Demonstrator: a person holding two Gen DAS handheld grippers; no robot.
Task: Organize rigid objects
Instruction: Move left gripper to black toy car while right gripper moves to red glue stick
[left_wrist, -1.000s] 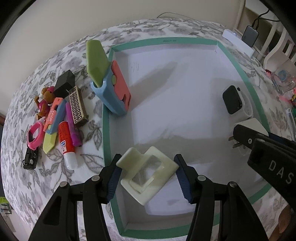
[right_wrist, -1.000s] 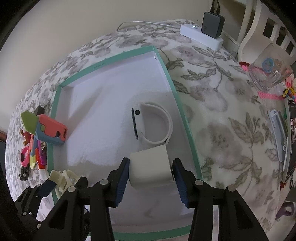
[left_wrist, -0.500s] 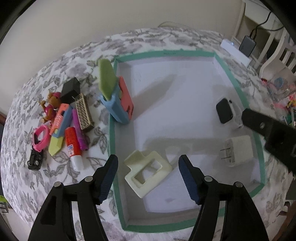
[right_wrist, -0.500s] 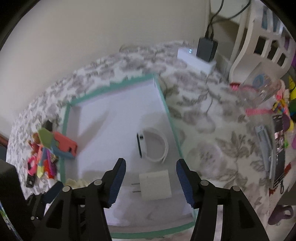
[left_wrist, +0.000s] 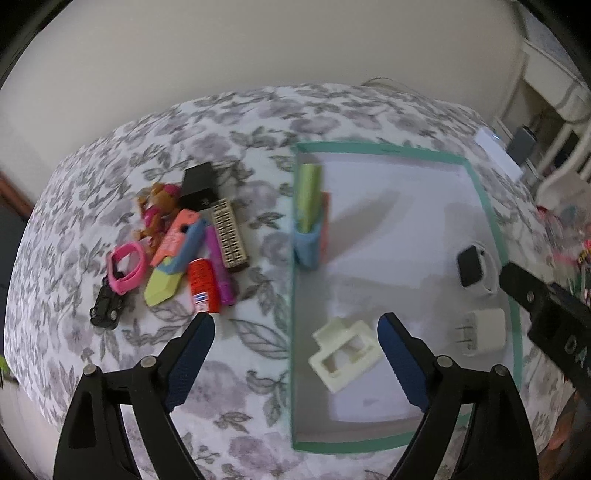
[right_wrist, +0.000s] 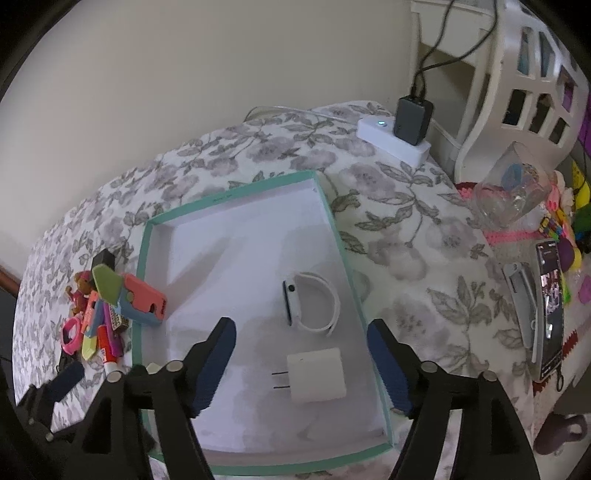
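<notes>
Tray (right_wrist: 334, 225): shallow white box with a teal rim, lying flat on the floral cloth; it holds four items, all resting on its floor.
Floral cloth (left_wrist: 258, 110): covers the whole work surface under the tray and the loose pile.
Left gripper (left_wrist: 295, 328): jaws have just been opening and stand wide apart, gripping nothing; one finger is over the cloth, the other over the tray, with the cream clip below and between them, clear of both pads.
Right gripper (right_wrist: 301, 332): jaws have just been opening and stand apart, empty; the white charger lies between the fingers, untouched.
Folding toy (left_wrist: 310, 218): blue, coral and green, leaning at the tray's left wall.
Loose pile (left_wrist: 192, 251): outside the tray to its left; black box, patterned bar, figurine, pink ring, glue stick, purple marker and a small black car, crowded and overlapping.
Power strip (right_wrist: 391, 138): white, at the table's far edge, with a dark adapter plugged in.
Smartwatch (right_wrist: 310, 302): white band, on edge near the tray's right wall.
White charger (right_wrist: 316, 374): prongs pointing left, just beside the smartwatch.
Cream clip (left_wrist: 345, 354): flat near the tray's left wall.
</notes>
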